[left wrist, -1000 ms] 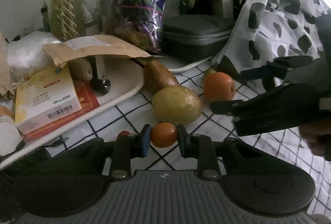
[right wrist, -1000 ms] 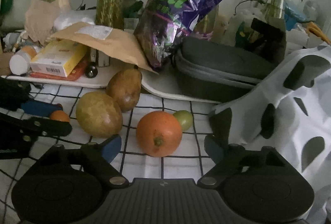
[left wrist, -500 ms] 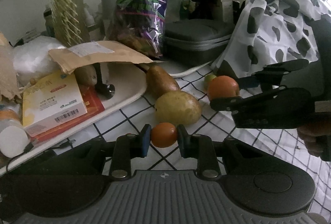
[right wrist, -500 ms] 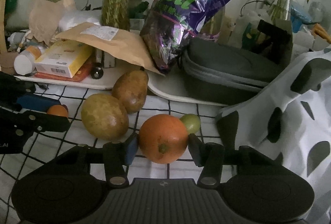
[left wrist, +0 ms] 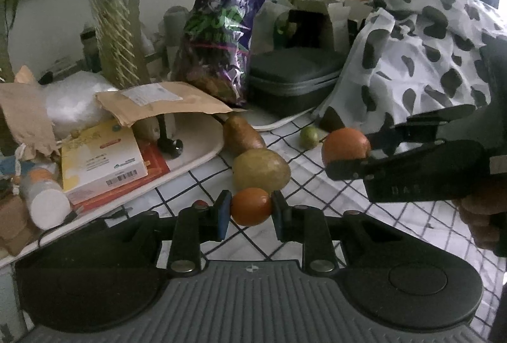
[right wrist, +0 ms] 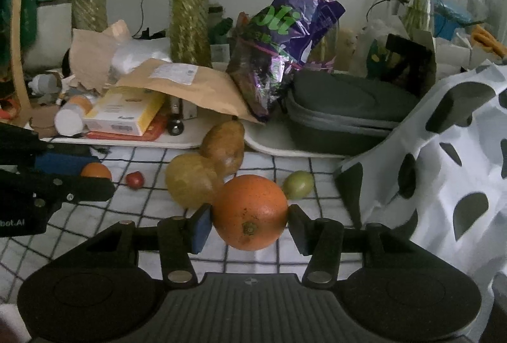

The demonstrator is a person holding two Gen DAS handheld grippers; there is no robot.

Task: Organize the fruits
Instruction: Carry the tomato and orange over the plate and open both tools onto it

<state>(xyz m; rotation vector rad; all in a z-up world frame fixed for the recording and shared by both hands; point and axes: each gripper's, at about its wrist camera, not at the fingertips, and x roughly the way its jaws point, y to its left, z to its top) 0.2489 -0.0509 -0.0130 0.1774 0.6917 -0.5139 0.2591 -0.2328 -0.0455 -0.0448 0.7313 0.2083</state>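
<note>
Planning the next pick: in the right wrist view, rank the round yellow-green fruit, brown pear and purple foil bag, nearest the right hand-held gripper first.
1. Round yellow-green fruit, just left.
2. Brown pear, behind it.
3. Purple foil bag, at the back.

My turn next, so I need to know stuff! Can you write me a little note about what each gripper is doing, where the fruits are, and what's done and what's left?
Left gripper: shut on the small orange, held off the checked cloth.
Right gripper: fingers have just closed on the big orange, which is gripped and lifted too.
On the cloth: the yellow-green pear, the brown pear leaning on the tray edge, the small green fruit and the tiny red fruit.
Done: both oranges picked up.
Left: set both oranges down, probably together, then sort the four loose fruits. No fruit bowl is visible.
</note>
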